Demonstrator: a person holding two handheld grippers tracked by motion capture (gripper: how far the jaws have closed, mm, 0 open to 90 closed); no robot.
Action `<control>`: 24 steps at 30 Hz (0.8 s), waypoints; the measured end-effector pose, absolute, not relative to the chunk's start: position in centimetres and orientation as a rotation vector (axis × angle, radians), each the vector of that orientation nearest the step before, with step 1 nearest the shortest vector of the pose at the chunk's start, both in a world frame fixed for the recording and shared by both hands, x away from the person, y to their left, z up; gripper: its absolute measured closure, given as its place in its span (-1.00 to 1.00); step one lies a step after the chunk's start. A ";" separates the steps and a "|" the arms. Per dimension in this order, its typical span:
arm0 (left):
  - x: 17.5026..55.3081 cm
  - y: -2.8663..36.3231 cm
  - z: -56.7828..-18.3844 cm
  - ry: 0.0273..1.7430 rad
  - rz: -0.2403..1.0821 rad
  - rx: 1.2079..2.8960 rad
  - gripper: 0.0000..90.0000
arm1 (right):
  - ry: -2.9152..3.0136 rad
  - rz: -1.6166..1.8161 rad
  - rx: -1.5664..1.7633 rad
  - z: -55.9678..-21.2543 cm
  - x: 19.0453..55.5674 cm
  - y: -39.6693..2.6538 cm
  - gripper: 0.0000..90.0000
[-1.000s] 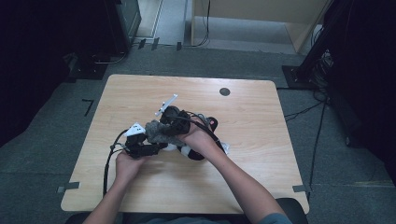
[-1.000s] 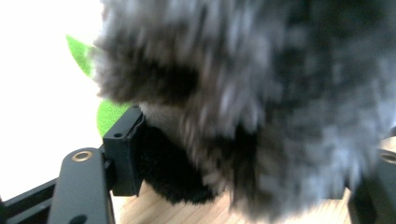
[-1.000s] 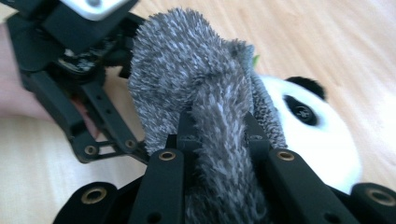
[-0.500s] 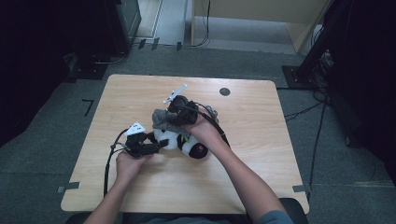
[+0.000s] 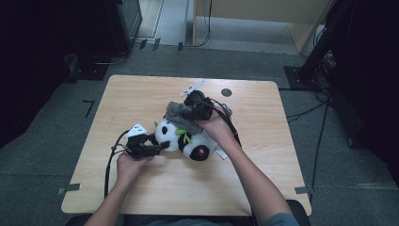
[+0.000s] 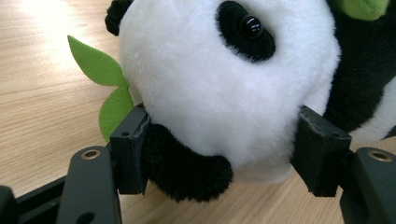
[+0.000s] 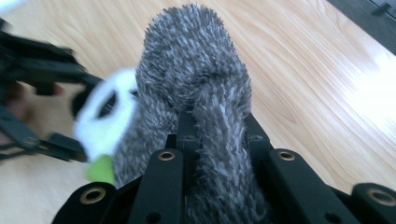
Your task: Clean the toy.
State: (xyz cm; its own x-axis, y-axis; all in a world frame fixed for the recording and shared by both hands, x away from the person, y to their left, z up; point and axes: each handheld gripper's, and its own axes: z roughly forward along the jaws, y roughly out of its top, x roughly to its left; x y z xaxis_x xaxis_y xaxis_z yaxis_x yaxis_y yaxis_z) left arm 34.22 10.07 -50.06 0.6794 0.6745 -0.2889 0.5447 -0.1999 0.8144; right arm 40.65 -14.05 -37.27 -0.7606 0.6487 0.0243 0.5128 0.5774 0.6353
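Observation:
A black-and-white panda plush (image 5: 188, 141) with green felt leaves lies on its side in the middle of the wooden table (image 5: 263, 179). My left gripper (image 5: 159, 145) holds its head from the left. In the left gripper view the pads (image 6: 133, 149) press into the white head (image 6: 224, 84), one on each side. A grey fuzzy cloth (image 5: 178, 112) hangs over the panda's far side. My right gripper (image 5: 189, 112) is shut on it just above the plush. In the right gripper view the grey cloth (image 7: 196, 70) bulges out between the closed jaws of the right gripper (image 7: 217, 135).
A small black round mark (image 5: 226, 92) sits on the table near its far edge. Cables trail from both grippers across the tabletop. Dark equipment and stands line the floor beyond the table's far and right sides.
The right gripper has carried the grey cloth toward the far right and slightly up, uncovering more of the panda. The left gripper has stayed on the panda's head.

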 end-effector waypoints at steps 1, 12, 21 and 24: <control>34.2 10.1 -50.1 0.957 0.160 1.872 -0.30 | 2.598 0.969 0.963 -37.0 40.5 -14.0 0.68; 34.2 10.0 -49.9 0.964 0.166 1.873 -0.31 | 2.699 0.982 0.811 -35.5 37.7 -10.3 0.68; 34.2 9.9 -49.7 0.982 0.167 1.890 -0.31 | 2.794 0.844 0.766 -39.3 37.3 -7.7 0.67; 34.1 9.8 -49.7 0.980 0.170 1.888 -0.30 | 2.789 0.854 0.763 -39.4 37.3 -7.8 0.67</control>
State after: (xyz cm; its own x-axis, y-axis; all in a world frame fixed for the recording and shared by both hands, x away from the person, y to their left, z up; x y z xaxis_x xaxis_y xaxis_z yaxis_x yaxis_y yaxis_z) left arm 34.12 9.85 -49.65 0.6667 0.6906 -0.2803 0.5560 -0.2104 0.8041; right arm 37.28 -7.77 -39.42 -0.8643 0.5023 0.0260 0.4307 0.7124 0.5540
